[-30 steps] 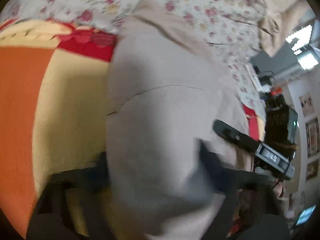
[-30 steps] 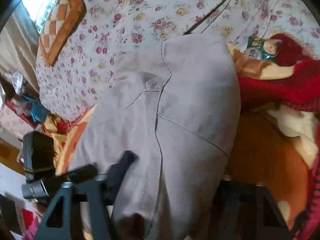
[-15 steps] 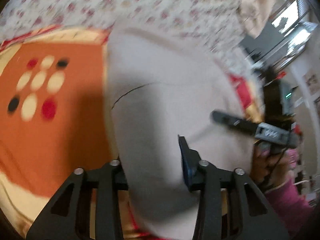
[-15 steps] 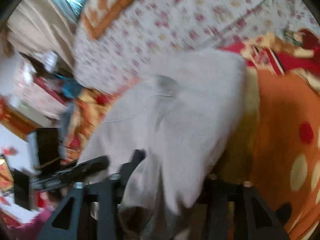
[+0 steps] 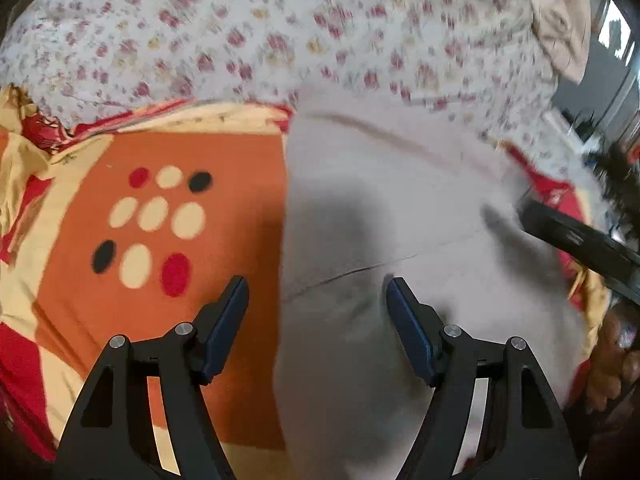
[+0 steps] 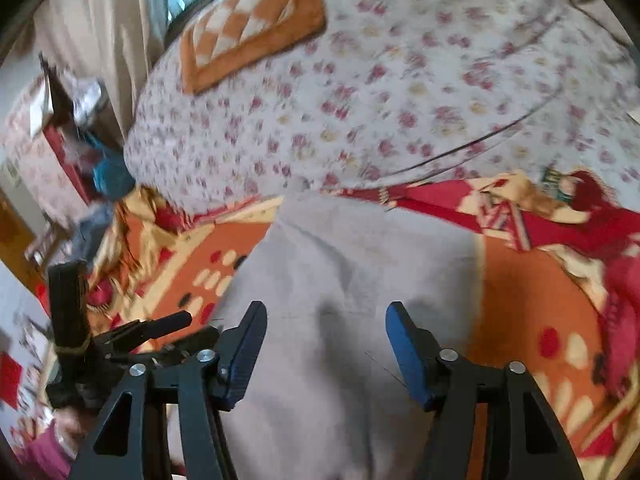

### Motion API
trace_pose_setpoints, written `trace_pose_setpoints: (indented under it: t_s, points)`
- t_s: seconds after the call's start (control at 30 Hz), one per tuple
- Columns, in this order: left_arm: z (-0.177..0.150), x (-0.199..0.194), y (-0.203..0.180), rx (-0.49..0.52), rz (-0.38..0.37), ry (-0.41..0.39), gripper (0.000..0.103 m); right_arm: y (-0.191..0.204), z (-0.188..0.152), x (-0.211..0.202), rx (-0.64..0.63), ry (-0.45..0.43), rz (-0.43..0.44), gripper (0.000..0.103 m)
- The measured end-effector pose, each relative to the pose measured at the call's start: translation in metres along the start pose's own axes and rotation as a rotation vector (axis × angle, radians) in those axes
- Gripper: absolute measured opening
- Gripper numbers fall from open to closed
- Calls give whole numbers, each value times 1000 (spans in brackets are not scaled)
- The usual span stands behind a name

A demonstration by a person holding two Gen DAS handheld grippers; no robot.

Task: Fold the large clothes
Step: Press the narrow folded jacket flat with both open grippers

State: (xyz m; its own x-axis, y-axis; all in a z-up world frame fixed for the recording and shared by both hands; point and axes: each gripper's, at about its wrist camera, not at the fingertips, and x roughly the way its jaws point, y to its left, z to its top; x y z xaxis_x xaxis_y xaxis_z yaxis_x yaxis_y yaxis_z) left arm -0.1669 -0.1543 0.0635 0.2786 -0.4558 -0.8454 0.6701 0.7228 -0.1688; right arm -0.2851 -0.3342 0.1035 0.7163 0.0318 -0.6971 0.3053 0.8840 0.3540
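Garment (image 5: pixel 400 240) position: the grey folded clothing is lying flat on the orange patterned blanket (image 5: pixel 224 152) on the bed, bordering the floral sheet (image 5: pixel 280 32), so the fold is resting on a level surface. Your left tool (image 5: pixel 316 312) is hovering above its left edge with jaws that have just been opening, now wide and gripping nothing. Your right tool (image 6: pixel 324 340) is standing moderately wide over the cloth, also empty, which is suggesting release after laying the fold
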Motion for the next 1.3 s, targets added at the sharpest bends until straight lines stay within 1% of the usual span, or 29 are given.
trace_pose_setpoints:
  t_s: [0.03, 0.1, 0.13, 0.17, 0.2, 0.27, 0.37, 0.43, 0.5, 0.57, 0.63, 0.7, 0.8, 0.87, 1.0, 1.1, 1.2, 1.27, 1.3]
  points:
    - [-2, 5, 0, 4, 3, 6, 72, 1, 1, 11, -14, 16, -24, 55]
    - [-5, 12, -4, 15, 12, 1, 74, -4, 0, 37, -74, 25, -163, 54]
    - [-7, 13, -5, 23, 10, -2, 74, -12, -4, 53, -104, 41, -248, 54]
    - [-7, 13, -7, 27, 8, -4, 74, -19, -6, 62, -111, 64, -275, 54]
    - [-7, 13, -8, 30, 8, -6, 74, -29, -9, 71, -96, 83, -285, 54]
    - [-8, 13, -10, 41, 17, -12, 74, -46, -12, 71, -34, 80, -255, 54]
    - [-10, 11, -12, 41, 30, -19, 75, -48, -11, 51, -23, 81, -255, 54]
    - [-11, 11, -12, 31, 32, -22, 75, -38, -15, 29, -34, 65, -235, 54]
    - [-12, 10, -12, 22, 35, -23, 75, -19, -21, 10, -74, 42, -208, 54]
    - [-13, 9, -13, 21, 41, -25, 75, -1, -31, -10, -121, 23, -181, 54]
    - [-14, 8, -15, 25, 51, -29, 75, 11, -45, -21, -142, 26, -158, 54]
    - [-15, 7, -16, 28, 57, -35, 75, 14, -58, -20, -150, 48, -153, 54]
    - [-19, 4, -17, 20, 52, -35, 75, 6, -83, 5, -165, 137, -226, 54]
    - [-22, 1, -16, 12, 48, -30, 75, -2, -89, 12, -141, 162, -215, 55]
    - [-32, -16, -16, -1, 57, -60, 75, 1, -91, -8, -134, 130, -228, 55]
    - [-40, -30, -17, -4, 73, -94, 75, 5, -90, -30, -109, 78, -217, 56]
    - [-48, -43, -18, -8, 77, -111, 75, 14, -89, -50, -94, 15, -233, 63]
    - [-53, -52, -18, -12, 72, -123, 75, 20, -90, -61, -80, -29, -240, 72]
    - [-55, -56, -17, -18, 74, -134, 75, 22, -91, -65, -74, -44, -241, 72]
